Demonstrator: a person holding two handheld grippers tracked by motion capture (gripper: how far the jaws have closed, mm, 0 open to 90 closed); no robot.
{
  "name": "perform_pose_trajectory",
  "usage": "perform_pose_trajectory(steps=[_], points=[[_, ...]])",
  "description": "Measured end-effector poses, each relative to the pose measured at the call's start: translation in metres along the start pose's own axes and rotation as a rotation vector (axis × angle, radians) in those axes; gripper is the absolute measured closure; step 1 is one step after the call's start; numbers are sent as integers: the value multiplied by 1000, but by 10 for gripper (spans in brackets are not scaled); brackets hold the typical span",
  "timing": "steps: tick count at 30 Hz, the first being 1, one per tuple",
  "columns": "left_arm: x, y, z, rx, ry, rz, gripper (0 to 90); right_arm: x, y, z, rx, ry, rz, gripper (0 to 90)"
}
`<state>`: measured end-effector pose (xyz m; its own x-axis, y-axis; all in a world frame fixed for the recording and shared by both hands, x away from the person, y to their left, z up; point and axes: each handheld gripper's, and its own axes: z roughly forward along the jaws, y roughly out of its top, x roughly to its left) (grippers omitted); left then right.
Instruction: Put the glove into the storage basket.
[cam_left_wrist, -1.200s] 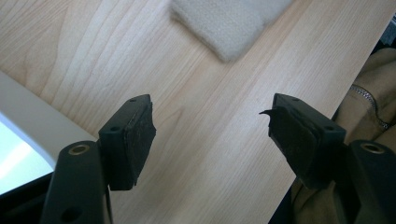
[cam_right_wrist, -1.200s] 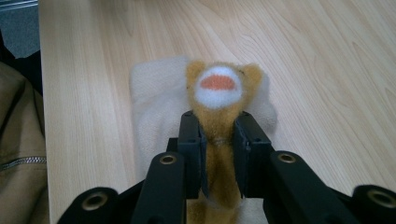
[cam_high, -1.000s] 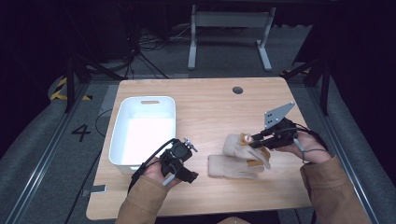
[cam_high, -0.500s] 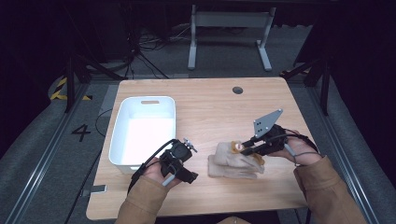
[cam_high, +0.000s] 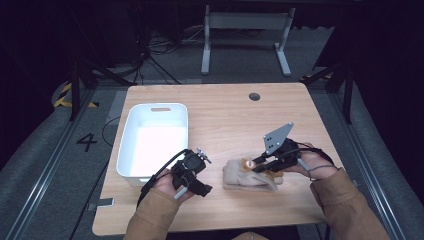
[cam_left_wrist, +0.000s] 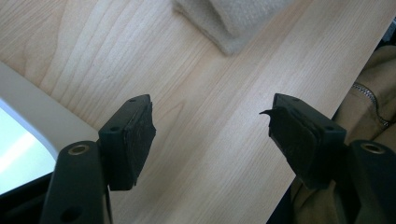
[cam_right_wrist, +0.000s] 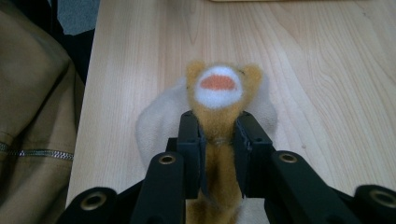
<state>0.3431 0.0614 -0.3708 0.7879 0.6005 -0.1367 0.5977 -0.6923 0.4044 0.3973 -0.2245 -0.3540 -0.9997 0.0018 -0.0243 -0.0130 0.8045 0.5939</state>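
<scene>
A small orange plush toy with a white and orange face sits clamped between the jaws of my right gripper, which is shut on its body. In the high view this right gripper holds the toy just over a crumpled beige cloth at the table's front right. The beige cloth spreads under the toy. My left gripper rests left of the cloth, jaws wide apart. The left gripper holds nothing above bare wood, with a cloth corner ahead.
A white plastic tub stands at the left of the wooden table, its rim close beside my left gripper. A round cable hole lies at the back. A tan sleeve borders the front edge.
My right gripper has moved left and down with the plush toy, bringing it over the beige cloth. The left gripper has stayed in place.
</scene>
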Motion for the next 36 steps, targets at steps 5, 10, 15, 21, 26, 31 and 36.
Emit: perform_pose_trajectory(steps=[5,10,15,21,26,31,36], points=[[0,0,0,-2,-3,-1,317,3,2,5,11,19,-21,741],[0,0,0,0,1,-1,316,-1,-2,9,34,19,-8,735],[-1,1,-1,-10,4,1,322,-5,-8,9,74,1,7,728],[-1,1,1,-3,4,3,321,-8,-12,13,101,-13,12,724],[-1,1,1,0,3,5,320,-13,-18,16,122,-13,26,721],[-2,2,2,-2,3,6,320,-19,-25,25,144,-7,49,711],[-3,3,3,1,-1,13,320,-20,-29,34,185,-11,45,636]])
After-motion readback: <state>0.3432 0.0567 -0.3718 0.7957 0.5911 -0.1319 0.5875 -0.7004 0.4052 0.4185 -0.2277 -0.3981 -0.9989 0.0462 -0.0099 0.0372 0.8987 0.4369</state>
